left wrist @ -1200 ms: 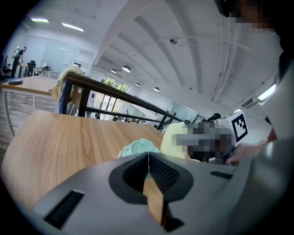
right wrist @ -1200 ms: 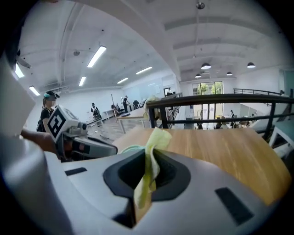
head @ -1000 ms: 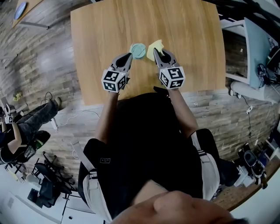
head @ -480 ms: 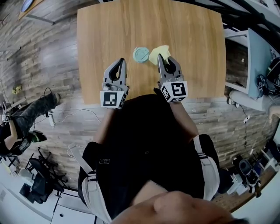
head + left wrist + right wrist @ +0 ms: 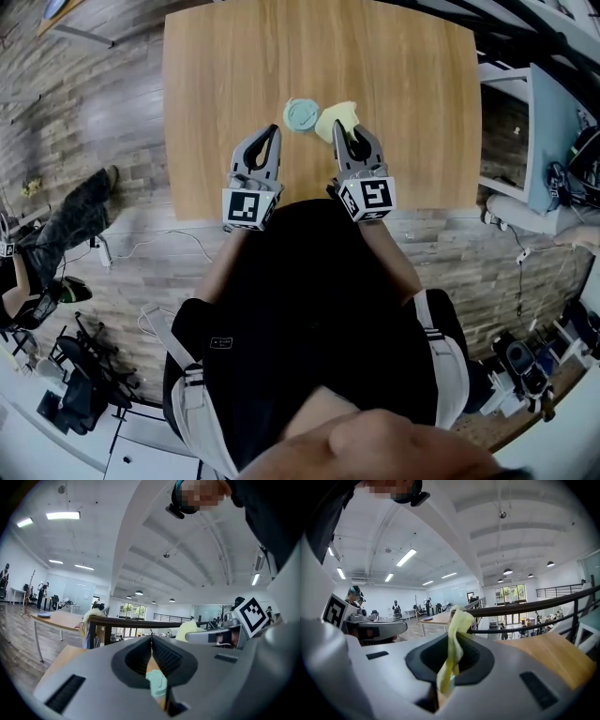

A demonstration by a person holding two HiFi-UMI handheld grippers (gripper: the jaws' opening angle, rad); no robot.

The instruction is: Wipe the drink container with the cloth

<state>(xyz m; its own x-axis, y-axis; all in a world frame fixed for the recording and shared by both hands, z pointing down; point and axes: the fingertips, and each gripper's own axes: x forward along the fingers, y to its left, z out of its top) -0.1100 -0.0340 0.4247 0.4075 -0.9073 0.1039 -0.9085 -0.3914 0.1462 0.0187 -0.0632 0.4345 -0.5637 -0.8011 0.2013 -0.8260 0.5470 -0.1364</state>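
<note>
A round teal drink container [image 5: 301,114] stands on the wooden table [image 5: 216,84]. Just to its right lies a yellow cloth [image 5: 335,118]. My right gripper [image 5: 340,127] is shut on that cloth, and in the right gripper view the cloth [image 5: 453,654] hangs pinched between the jaws. My left gripper [image 5: 272,132] is shut and holds nothing, its tips just short of the container's near left side. In the left gripper view [image 5: 151,641] the jaws meet, and a bit of the teal container [image 5: 157,684] shows through the gap below them.
The table's near edge [image 5: 309,214] runs just under both grippers. A person [image 5: 42,253] sits on the floor at the left, near cables [image 5: 150,248]. A light blue desk [image 5: 548,131] with gear stands to the right.
The left gripper, which had drawn back toward the table's near edge, has moved forward toward the container again. The right gripper still holds the cloth beside the container.
</note>
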